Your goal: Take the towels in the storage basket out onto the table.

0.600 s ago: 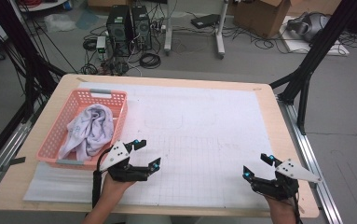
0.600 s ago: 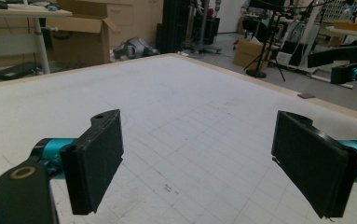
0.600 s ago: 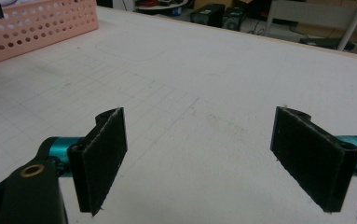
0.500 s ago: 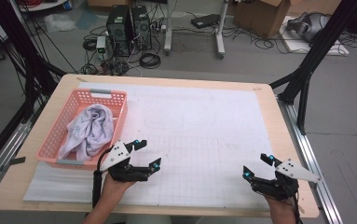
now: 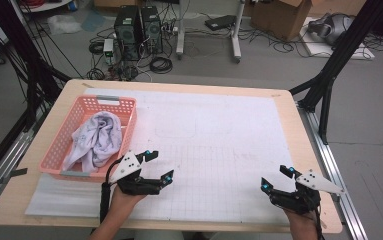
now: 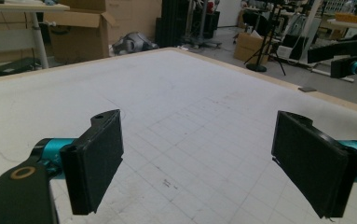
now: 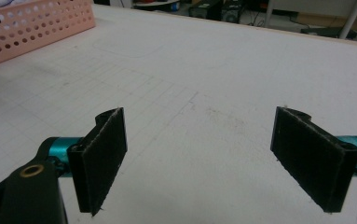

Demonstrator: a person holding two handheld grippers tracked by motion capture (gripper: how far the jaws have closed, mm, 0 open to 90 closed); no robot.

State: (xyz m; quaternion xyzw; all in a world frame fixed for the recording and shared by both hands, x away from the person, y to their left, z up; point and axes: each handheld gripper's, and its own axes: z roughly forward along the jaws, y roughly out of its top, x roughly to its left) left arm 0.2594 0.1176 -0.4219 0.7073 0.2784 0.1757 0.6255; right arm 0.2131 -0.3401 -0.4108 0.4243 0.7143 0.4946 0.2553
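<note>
Here, both the left tool [image 5: 158, 167] and the right tool [image 5: 276, 178] gape empty above the desk's [image 5: 39, 200] near edge; the cloth [image 5: 96, 140] lies in the pink basket [image 5: 59, 145] by its left edge.

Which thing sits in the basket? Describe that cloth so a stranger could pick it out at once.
Start at the wooden table with its white gridded mat. At its left side stands a pink perforated basket. Inside lies the crumpled cloth, pale lavender-white and bunched in soft folds, the only fabric item on the table.
</note>
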